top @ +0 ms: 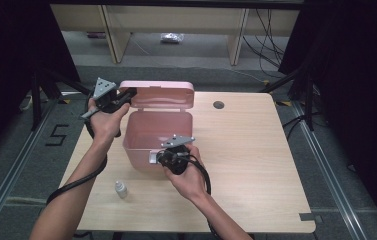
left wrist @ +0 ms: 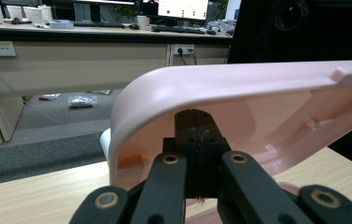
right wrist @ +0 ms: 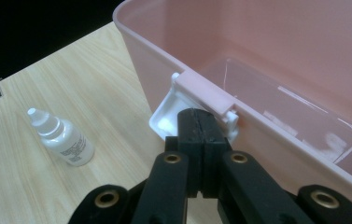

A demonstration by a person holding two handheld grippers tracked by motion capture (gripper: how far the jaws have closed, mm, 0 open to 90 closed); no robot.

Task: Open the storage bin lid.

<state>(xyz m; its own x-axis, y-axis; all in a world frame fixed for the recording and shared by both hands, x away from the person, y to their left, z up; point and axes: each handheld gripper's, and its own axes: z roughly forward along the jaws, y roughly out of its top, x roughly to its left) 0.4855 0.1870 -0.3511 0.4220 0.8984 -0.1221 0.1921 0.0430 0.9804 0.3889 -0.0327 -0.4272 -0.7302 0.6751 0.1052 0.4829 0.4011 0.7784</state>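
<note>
A pink plastic box (top: pixel 138 145) stands on the wooden table with its lid (top: pixel 163 95) raised at the back. My left gripper (top: pixel 128 93) is shut with nothing between its jaws, its tips against the lid's left corner. In the left gripper view the closed tips (left wrist: pixel 194 116) rest against the lid's rounded edge (left wrist: pixel 257 88). My right gripper (top: pixel 158 157) is shut at the box's front wall. In the right gripper view its tips (right wrist: pixel 197 116) sit right at the white latch (right wrist: pixel 169 119) under the pink clasp (right wrist: pixel 204 91). A small white dropper bottle (top: pixel 120 189) (right wrist: pixel 61 137) stands near the front left.
The table has a round cable hole (top: pixel 218 104) at the back and a bit of black tape (top: pixel 308 216) at its front right edge. Bare wood stretches to the right of the box. Desk legs and cables stand on the floor beyond the table.
</note>
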